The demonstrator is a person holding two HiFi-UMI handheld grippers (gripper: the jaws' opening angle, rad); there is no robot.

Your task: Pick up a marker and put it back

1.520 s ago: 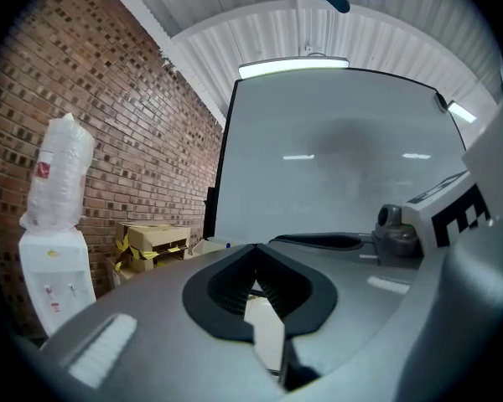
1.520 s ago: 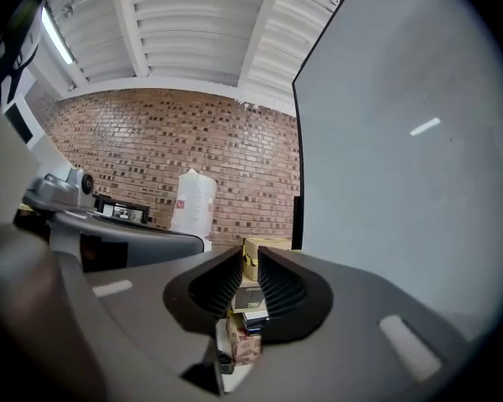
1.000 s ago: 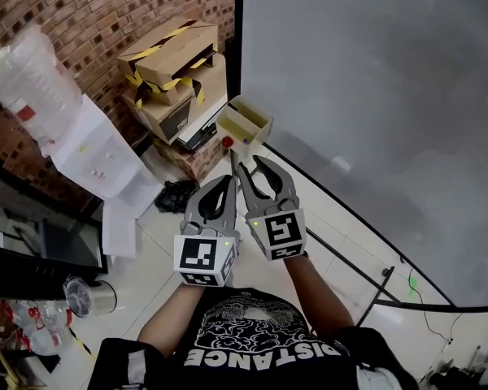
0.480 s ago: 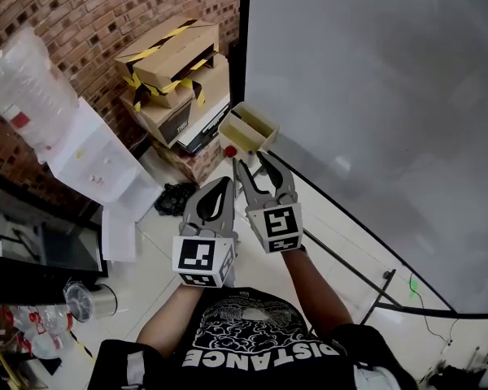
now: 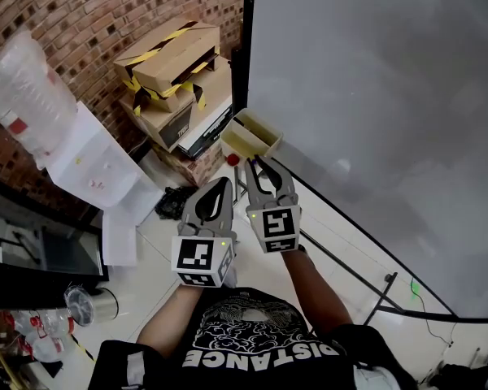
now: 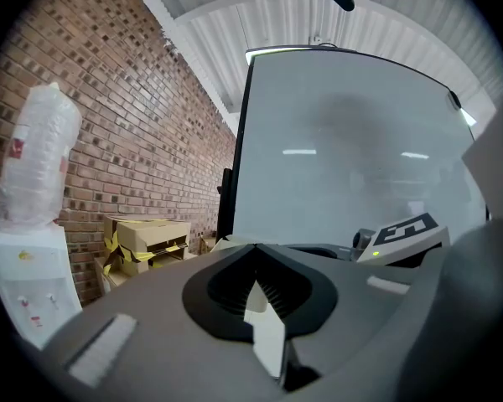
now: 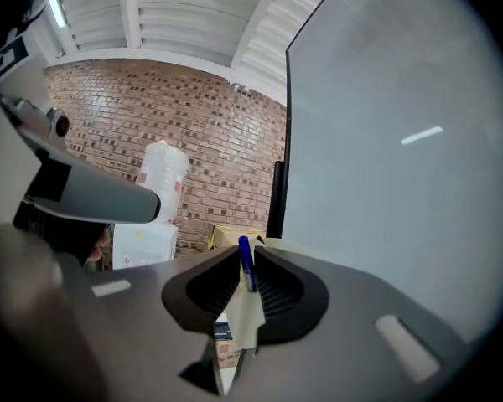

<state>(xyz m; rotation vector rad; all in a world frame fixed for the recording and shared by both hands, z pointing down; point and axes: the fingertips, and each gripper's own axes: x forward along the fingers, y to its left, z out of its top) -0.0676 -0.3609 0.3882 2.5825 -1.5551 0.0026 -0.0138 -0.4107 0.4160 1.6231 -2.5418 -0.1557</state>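
Both claws have moved in toward the tray (image 5: 259,133) since a second ago. The right claw (image 5: 256,164) has just been closing from its wide spread. It's now clamped on a blue marker (image 7: 246,265), which stands upright between the tips. The right claw's tips sit right at the tray's near edge. The right claw view shows the tray just behind the marker; can't tell if the marker still rests in it.

Left claw (image 5: 225,182) is just beside the right one on its left, jaws together, nothing between them. Both point level at the board.

There's a small red thing (image 5: 233,159) just left of the right claw's tips; can't tell what it is. The tray hangs at the bottom left corner of the whiteboard (image 5: 374,96). Left of it are taped cardboard boxes (image 5: 175,67) stacked against the brick wall (image 5: 106,6), then a water dispenser (image 5: 85,149) further left.
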